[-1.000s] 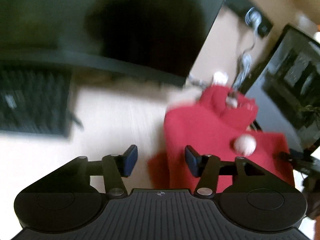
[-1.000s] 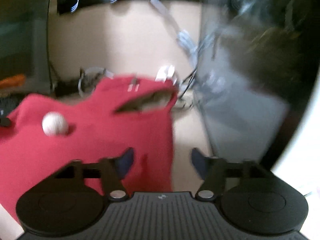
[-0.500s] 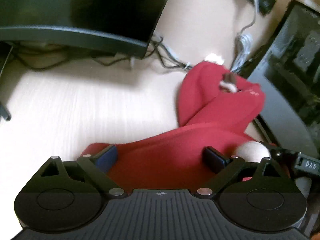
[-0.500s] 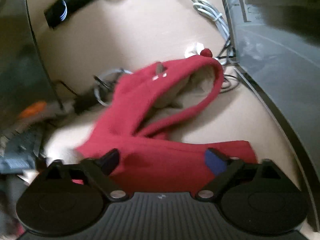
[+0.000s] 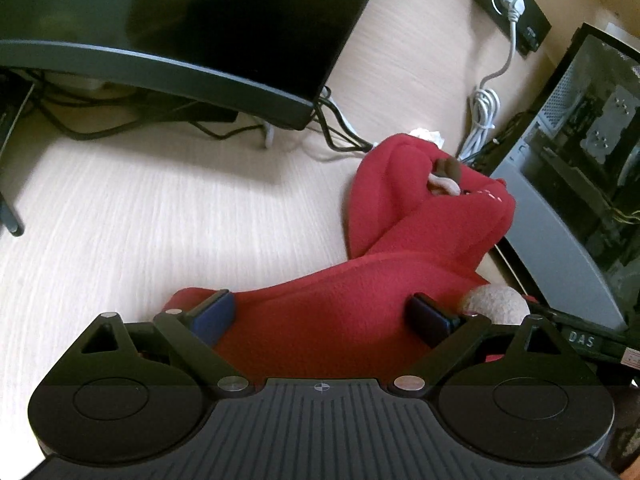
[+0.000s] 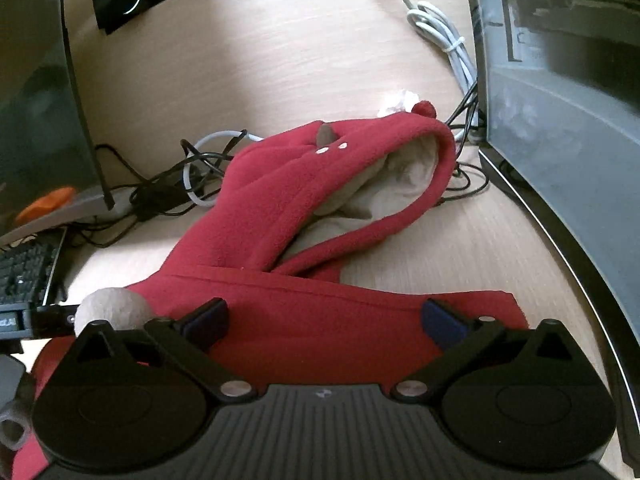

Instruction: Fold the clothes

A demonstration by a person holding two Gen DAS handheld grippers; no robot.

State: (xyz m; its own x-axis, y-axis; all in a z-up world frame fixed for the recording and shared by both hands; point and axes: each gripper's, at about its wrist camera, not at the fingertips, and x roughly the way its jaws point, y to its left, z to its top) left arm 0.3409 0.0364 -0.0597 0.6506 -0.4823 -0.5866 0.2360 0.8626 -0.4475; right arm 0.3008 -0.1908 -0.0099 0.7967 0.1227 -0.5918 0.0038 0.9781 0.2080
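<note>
A small red fleece hooded garment (image 5: 360, 304) lies on the pale wooden desk (image 5: 140, 220), hood (image 6: 360, 168) pointing away with its beige lining showing. A beige pompom (image 5: 496, 304) sits on its body. My left gripper (image 5: 324, 312) hovers low over the garment's left part, open, blue pads spread wide with red fabric between them. My right gripper (image 6: 324, 318) is open too, wide over the garment's right edge (image 6: 504, 304), the pompom (image 6: 112, 308) just left of its left finger. Neither pair of fingers pinches cloth.
A dark monitor (image 5: 180, 20) stands behind at left, a glass-sided computer case (image 6: 560, 100) close on the right. Tangled black and white cables (image 6: 192, 176) lie behind the hood. A keyboard (image 6: 24, 272) and power strip (image 5: 516, 4) border the desk.
Both grippers dropped down and forward onto the garment and spread their fingers wider. The views went from blurred to steady; between half a second ago and now little shifted.
</note>
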